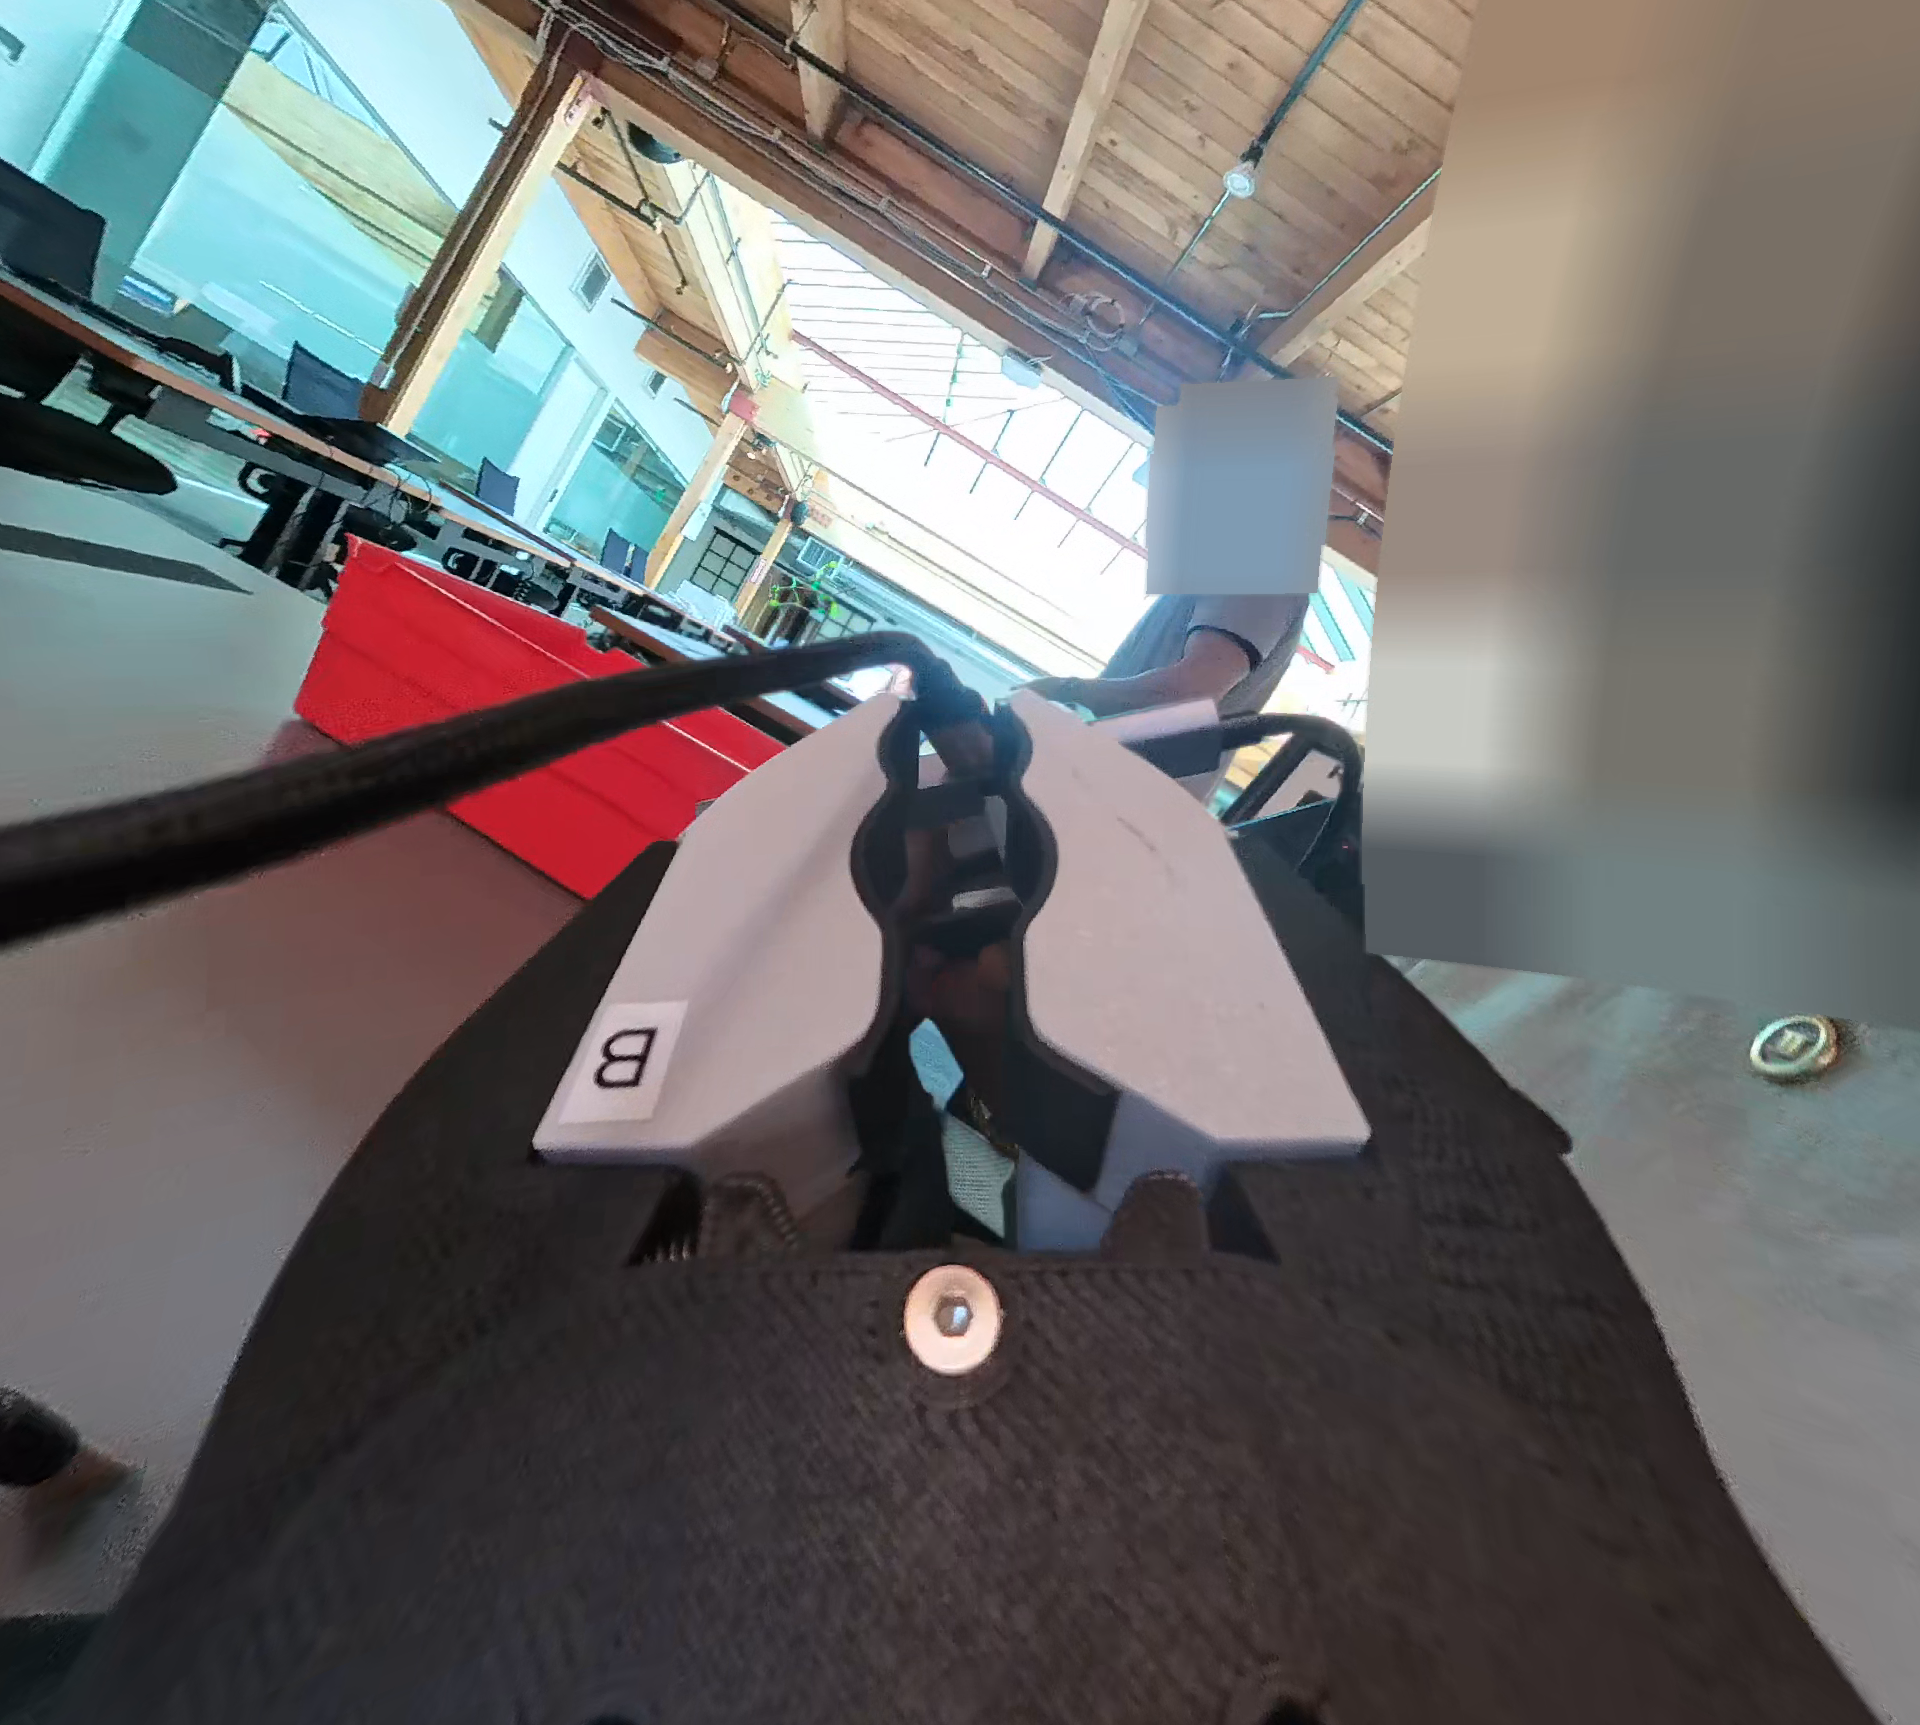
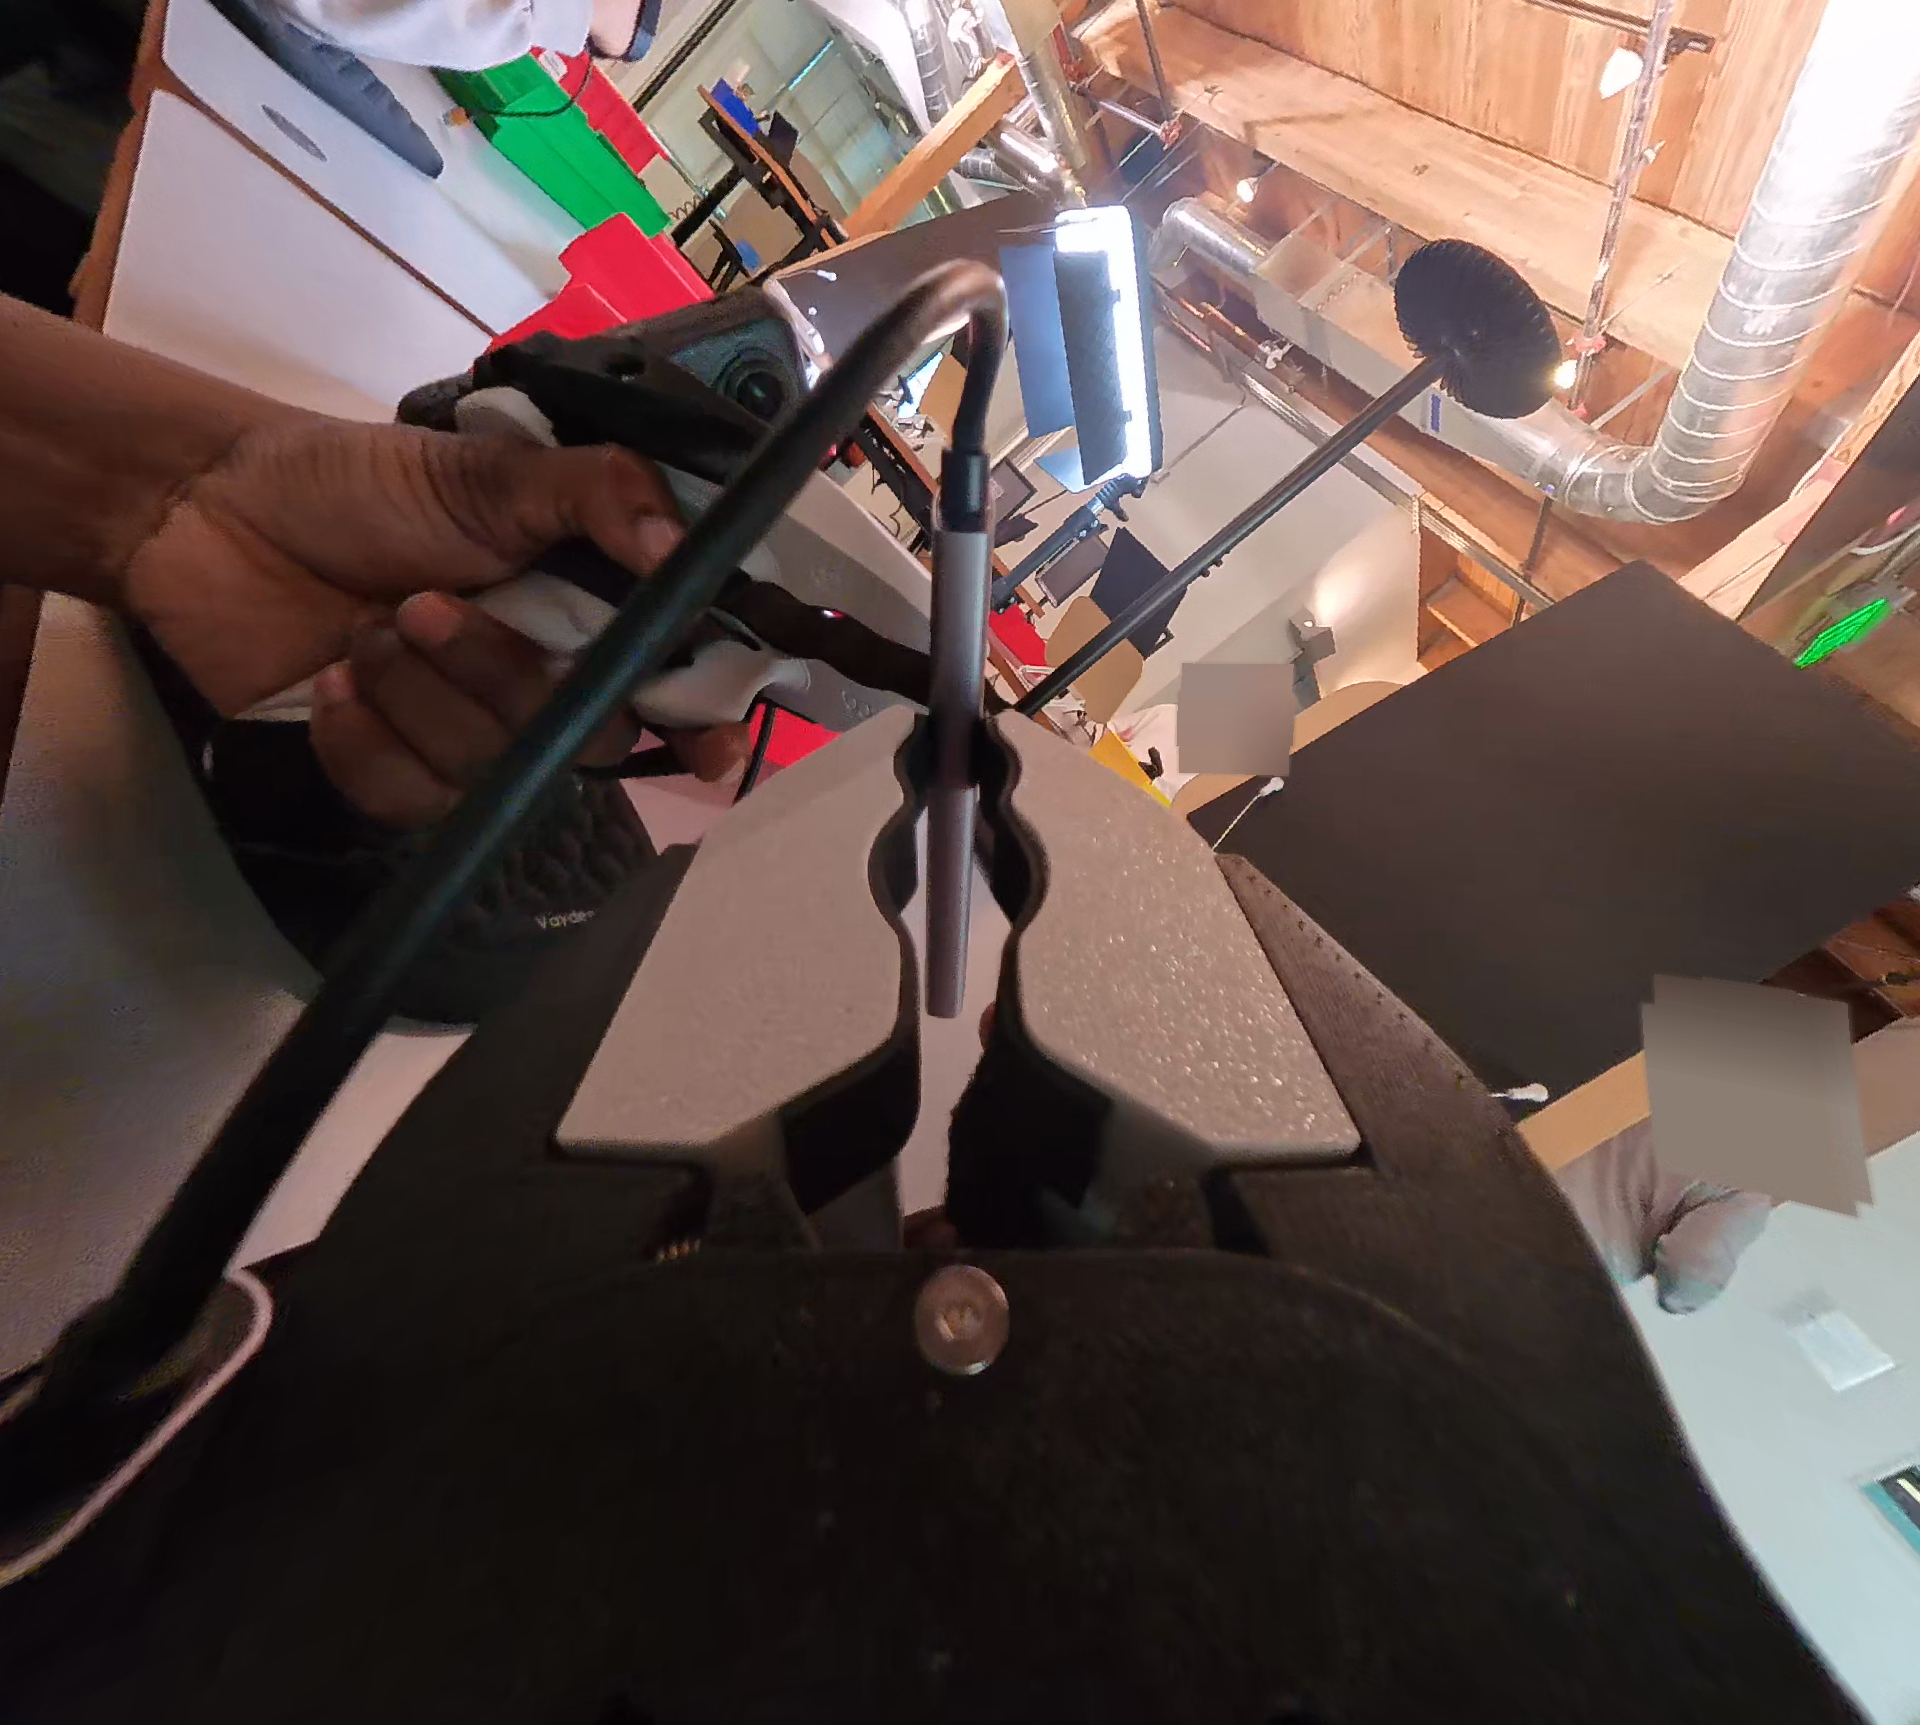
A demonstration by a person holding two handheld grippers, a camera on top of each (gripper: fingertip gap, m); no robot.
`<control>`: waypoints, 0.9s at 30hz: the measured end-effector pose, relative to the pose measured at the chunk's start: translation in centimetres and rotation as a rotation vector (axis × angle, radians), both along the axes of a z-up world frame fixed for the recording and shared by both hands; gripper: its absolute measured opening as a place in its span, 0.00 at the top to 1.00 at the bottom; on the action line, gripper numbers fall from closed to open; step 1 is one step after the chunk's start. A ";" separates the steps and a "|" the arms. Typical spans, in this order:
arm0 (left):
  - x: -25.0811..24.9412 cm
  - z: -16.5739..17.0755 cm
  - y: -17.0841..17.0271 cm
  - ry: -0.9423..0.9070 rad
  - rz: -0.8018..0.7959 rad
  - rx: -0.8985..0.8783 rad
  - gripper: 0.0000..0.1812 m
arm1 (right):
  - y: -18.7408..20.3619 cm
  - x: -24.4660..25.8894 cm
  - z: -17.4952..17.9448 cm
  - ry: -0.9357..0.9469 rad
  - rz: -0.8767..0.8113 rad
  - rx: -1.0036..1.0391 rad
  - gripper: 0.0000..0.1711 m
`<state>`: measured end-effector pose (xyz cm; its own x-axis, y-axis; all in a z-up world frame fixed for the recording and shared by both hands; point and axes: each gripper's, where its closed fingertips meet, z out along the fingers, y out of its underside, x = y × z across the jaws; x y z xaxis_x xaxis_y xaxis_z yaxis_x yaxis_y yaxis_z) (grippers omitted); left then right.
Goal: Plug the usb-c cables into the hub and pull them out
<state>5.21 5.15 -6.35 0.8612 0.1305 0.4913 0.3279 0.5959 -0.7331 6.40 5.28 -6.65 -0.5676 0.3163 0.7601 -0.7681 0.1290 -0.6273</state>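
Left hand-held gripper [image 1: 951,730]: pinched tight at the tips on a black plug, the pale fingers [image 1: 769,906] nearly meeting around it.
Black cable [image 1: 436,771]: braided, arcing out of those tips and sweeping away to the left, above the grey counter [image 1: 156,1000].
Red bin [image 1: 499,699]: sitting on the counter beyond the cable, well apart from the tips.
Right hand-held gripper [image 2: 951,745]: clamped on the hub, held up toward the ceiling.
Hub [image 2: 954,740]: a slim silver bar, running lengthwise through the gap; its near end sits between the fingers, its far end pokes out past the tips.
Hub's own lead [image 2: 582,719]: leaves that far end, loops over and drops down to the lower left.
Person's hand [image 2: 416,574]: left of the hub, gripping the other tool; whether plug and hub touch, can't tell.
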 end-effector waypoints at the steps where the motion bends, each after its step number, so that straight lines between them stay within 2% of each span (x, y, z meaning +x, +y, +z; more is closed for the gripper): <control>1: 0.1 0.1 -0.1 0.011 -0.006 0.002 0.92 | 0.0 0.1 0.0 0.013 -0.001 0.002 0.96; 4: 0.1 0.1 0.2 0.026 -0.027 -0.013 0.91 | -0.1 0.1 0.0 0.055 0.005 0.021 0.96; 6: -0.1 -0.3 0.7 0.012 -0.028 -0.043 0.84 | 0.1 0.0 -0.4 0.101 0.005 0.055 0.96; 9: -0.5 -0.2 0.6 -0.008 -0.002 -0.010 0.88 | 0.8 -0.7 -1.0 0.196 -0.028 0.115 0.96; 10: -0.8 -0.5 0.5 -0.015 0.020 -0.030 0.93 | 1.0 -0.8 -1.1 0.213 -0.025 0.129 0.96; 13: -0.9 -1.0 0.9 0.023 0.049 -0.096 0.93 | 1.4 -1.3 -1.7 0.237 -0.016 0.170 0.95; 16: -1.4 -0.6 0.2 0.068 0.137 -0.083 0.94 | 2.1 -3.7 -2.0 0.216 -0.102 0.205 0.88; 20: -2.6 -0.4 -1.5 0.098 0.308 -0.096 0.94 | 5.0 -8.3 -3.1 0.016 -0.251 0.286 0.84; 23: -3.4 -0.3 -2.8 0.109 0.433 -0.123 0.94 | 7.6 -10.7 -2.9 -0.297 -0.370 0.242 0.84; 25: -3.9 -0.4 -3.0 0.118 0.501 -0.170 0.94 | 6.0 -7.6 -1.5 -0.589 -0.214 0.154 0.78; 27: -4.2 -0.5 -2.9 0.132 0.547 -0.208 0.94 | 3.5 -3.3 0.1 -0.805 -0.028 0.111 0.74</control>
